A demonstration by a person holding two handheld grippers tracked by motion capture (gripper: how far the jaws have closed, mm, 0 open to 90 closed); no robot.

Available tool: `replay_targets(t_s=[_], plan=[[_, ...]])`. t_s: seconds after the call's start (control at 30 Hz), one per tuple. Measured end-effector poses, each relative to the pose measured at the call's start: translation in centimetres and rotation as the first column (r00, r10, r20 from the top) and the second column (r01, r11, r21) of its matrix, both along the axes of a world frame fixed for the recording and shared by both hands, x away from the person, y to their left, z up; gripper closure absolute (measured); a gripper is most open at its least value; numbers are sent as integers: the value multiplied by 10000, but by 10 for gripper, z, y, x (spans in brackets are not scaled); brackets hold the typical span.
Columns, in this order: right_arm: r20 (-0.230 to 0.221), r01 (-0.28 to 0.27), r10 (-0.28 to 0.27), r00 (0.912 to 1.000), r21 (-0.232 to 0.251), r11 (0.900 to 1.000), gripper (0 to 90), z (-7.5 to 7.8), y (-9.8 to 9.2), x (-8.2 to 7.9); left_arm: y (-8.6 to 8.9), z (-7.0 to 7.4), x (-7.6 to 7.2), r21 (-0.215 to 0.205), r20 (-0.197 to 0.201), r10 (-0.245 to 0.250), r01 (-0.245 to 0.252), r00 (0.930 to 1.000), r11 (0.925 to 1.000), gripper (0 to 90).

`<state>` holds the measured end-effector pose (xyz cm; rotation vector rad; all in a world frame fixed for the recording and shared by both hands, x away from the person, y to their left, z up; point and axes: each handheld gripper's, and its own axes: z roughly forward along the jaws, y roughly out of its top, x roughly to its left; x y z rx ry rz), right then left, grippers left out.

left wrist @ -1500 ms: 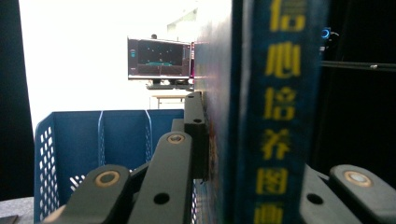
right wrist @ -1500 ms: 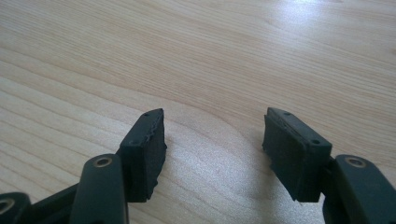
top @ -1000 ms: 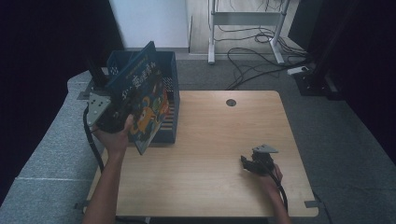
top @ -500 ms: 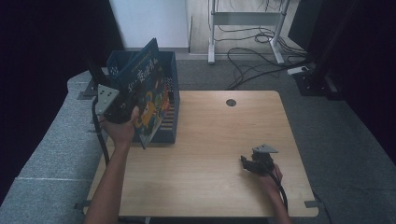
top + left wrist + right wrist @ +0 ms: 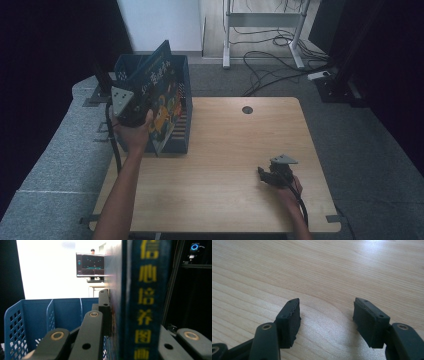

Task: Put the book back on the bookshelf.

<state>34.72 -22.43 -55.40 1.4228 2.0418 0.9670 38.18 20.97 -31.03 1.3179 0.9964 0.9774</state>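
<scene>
Dark blue book [image 5: 161,100] with yellow letters on its spine [image 5: 147,300] and an orange picture on the cover, blue basket [image 5: 37,315] full of little holes, black jaws, light brown wooden table [image 5: 317,270] with wavy lines

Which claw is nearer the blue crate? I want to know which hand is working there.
Left. The left claw holds a book upright right at the blue crate on the table's left edge. The right claw rests open on the table, far across it.
</scene>
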Motion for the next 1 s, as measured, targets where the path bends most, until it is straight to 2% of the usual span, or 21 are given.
replay_targets(t_s=[0.1,0.17,0.27,0.37,0.67,1.0], plan=[[-6,5,-5,10000,10,10000,377,0,0,0,-2,-1,4,212,92,182,-184,9998,9996,821],[3,-1,1,10000,-2,10000,377,0,0,0,-4,-1,6,213,187,298,-302,9994,9993,821],[4,2,-2,10000,1,10000,377,0,0,0,-4,-1,10,256,131,335,-339,9994,9991,821],[-1,2,-2,10000,5,10000,377,0,0,0,-4,-2,13,91,74,304,-305,9995,9995,821],[0,15,-15,10000,-20,10000,377,0,0,0,-7,-6,22,102,31,410,-411,9992,9991,821],[15,3,-3,10000,-52,10000,377,0,0,-1,-10,-7,30,-49,181,431,-430,9989,9991,820]])
